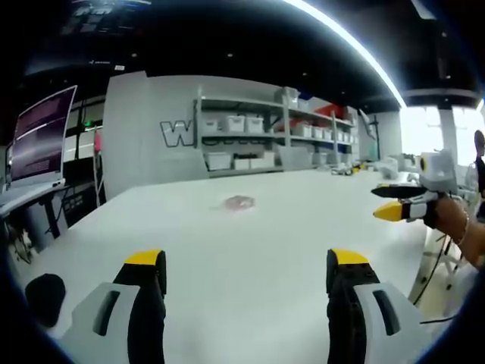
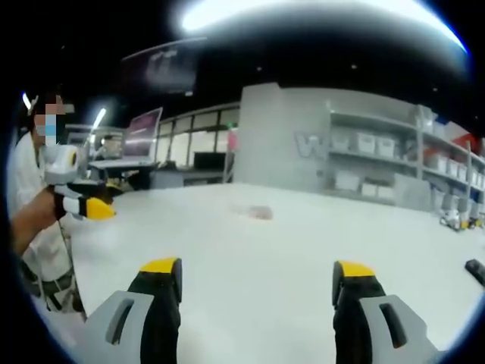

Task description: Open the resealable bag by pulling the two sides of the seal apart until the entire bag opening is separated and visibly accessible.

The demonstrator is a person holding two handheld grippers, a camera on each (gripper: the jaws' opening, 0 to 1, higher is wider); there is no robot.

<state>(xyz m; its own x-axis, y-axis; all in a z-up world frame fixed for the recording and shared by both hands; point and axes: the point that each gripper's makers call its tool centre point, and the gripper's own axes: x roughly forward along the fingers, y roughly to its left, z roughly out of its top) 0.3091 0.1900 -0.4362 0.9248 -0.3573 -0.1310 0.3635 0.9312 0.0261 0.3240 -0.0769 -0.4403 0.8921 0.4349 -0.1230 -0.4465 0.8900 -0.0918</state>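
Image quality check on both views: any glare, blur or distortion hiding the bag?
Left gripper view: strong fisheye curve, the ceiling light strip blown out, the window at right overexposed; the resealable bag is small and soft on the white table. Right gripper view: blurrier overall, a glaring ceiling light, the bag a faint smudge. Both open tools look sharp up close.
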